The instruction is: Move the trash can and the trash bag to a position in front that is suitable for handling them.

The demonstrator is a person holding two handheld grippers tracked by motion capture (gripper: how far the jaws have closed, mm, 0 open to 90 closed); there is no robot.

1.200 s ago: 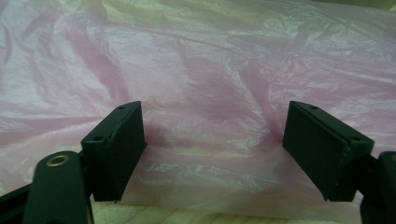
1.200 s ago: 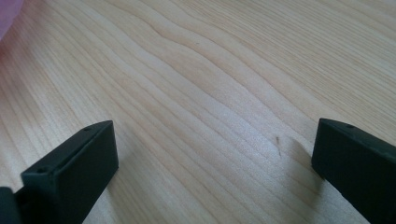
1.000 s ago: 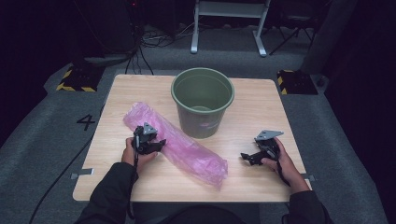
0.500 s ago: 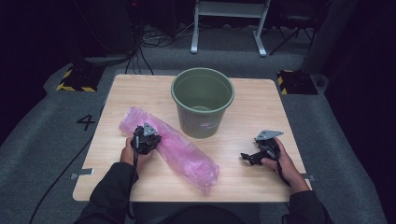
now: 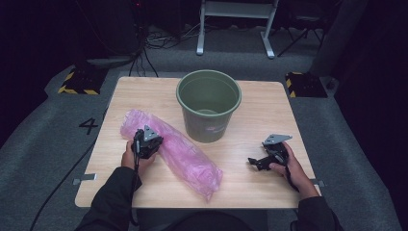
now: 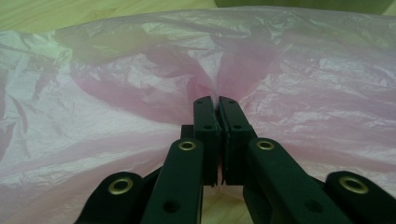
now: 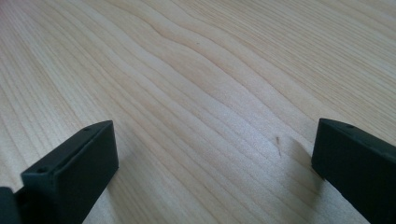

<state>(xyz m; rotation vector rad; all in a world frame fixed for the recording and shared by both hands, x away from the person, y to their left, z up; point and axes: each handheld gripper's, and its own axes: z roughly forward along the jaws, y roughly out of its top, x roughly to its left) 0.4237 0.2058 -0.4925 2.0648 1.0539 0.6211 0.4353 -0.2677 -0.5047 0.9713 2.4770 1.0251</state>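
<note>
A long crumpled pink plastic bag lies slantwise on the wooden table, left of centre. My left gripper rests on the bag's upper part. In the left gripper view its jaws stand together at the tips, pinching a fold of the pink film, which puckers toward them. My right gripper lies low over the table at the right, apart from the bag. In the right gripper view it is open, with bare wood between its jaws.
A green bucket stands upright at the table's back centre, just behind the bag's middle. The table's front edge runs close to both forearms. Beyond the table are grey floor, cables and a stand's legs.
The left gripper's jaws have closed onto the pink film. The bag has bunched up, and its near right end has drawn in slightly. Both hands have kept their places.
</note>
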